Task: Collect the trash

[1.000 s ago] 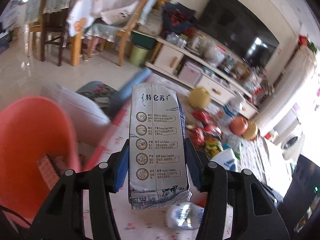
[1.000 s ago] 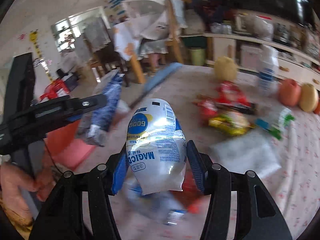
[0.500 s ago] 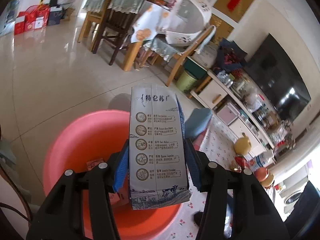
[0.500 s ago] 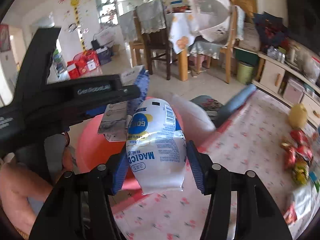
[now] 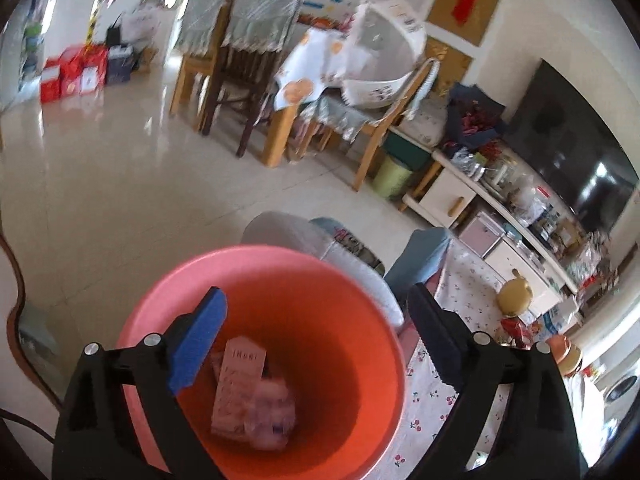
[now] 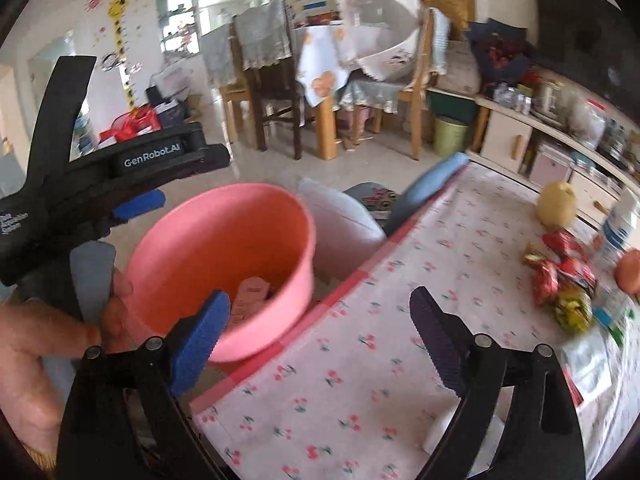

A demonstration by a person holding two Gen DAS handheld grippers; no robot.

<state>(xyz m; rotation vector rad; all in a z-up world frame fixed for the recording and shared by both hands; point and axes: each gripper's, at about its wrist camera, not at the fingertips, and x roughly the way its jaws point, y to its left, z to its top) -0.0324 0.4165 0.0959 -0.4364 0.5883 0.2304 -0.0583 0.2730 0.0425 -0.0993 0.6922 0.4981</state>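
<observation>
My left gripper (image 5: 316, 332) is open and empty, directly above the pink bucket (image 5: 280, 264). The milk carton (image 5: 236, 388) lies inside the bucket with other blurred trash. My right gripper (image 6: 320, 320) is open and empty, over the table edge just right of the pink bucket (image 6: 184, 240), which holds a pale packet (image 6: 252, 292). The left gripper (image 6: 132, 184) shows in the right wrist view above the bucket's left rim. Red and yellow snack wrappers (image 6: 560, 276) lie on the floral tablecloth (image 6: 360, 360) at the right.
A yellow fruit (image 6: 556, 204), a white bottle (image 6: 616, 228) and an orange fruit (image 6: 630, 272) sit at the table's far right. A white cushion (image 6: 340, 220) and a blue chair back (image 6: 432, 184) stand beside the bucket. Dining chairs and a TV cabinet stand behind.
Both grippers have opened. The milk carton left my left gripper and lies in the bucket. The white packet left my right gripper and is no longer between its fingers.
</observation>
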